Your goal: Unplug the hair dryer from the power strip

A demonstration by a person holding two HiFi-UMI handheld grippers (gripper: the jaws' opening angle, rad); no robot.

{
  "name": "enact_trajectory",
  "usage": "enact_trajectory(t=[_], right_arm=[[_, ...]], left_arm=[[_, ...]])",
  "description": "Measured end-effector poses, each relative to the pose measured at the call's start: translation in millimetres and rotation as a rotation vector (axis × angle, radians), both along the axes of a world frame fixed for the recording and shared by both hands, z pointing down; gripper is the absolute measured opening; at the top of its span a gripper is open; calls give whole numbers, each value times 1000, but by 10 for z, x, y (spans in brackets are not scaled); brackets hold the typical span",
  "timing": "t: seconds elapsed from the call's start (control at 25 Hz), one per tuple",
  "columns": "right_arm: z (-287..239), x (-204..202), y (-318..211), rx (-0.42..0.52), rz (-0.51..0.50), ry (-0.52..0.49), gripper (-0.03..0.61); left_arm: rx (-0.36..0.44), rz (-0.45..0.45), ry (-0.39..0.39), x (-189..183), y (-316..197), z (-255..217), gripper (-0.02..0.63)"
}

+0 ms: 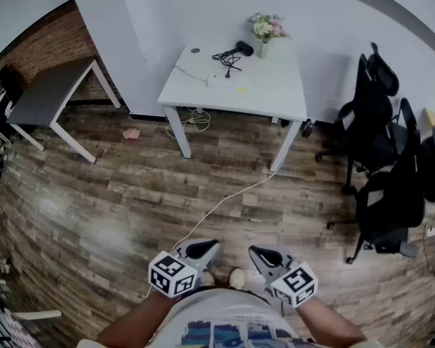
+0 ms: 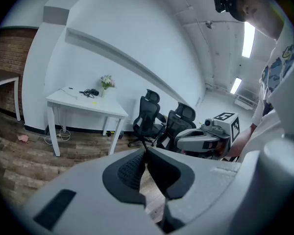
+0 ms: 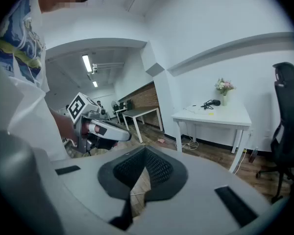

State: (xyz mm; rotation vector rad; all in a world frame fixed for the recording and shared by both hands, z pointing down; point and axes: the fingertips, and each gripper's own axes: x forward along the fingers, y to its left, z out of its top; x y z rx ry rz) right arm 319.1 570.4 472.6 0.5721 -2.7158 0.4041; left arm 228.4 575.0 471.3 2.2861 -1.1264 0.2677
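The black hair dryer [image 1: 243, 48] lies with its coiled cord on a white table [image 1: 275, 96] far across the room, next to a vase of flowers [image 1: 267, 29]. It also shows small in the left gripper view, hair dryer [image 2: 93, 92], and in the right gripper view, hair dryer [image 3: 214, 102]. The power strip is too small to make out. Both grippers hang low in front of the person's body, far from the table. My left gripper [image 1: 212, 245] is shut and holds nothing. My right gripper [image 1: 254, 251] is also shut with nothing in it.
A grey table [image 1: 51, 93] stands at the left by the brick wall. Black office chairs [image 1: 380, 122] crowd the right side. A white cable [image 1: 225, 201] runs over the wooden floor from the white table towards the person. A small pink thing [image 1: 132, 133] lies on the floor.
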Motion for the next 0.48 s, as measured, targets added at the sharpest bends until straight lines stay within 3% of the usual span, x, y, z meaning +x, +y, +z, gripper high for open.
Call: enact_trajectory(t=[0.16,0.48], right_arm=[[-75,37,-56,-36,15,26,-2],[43,138,-136,-9,-33,-19,-2]], left_arm=[[3,-1,-2,50,-85,-20,14],[0,-33,-6,160,-126,9,14]])
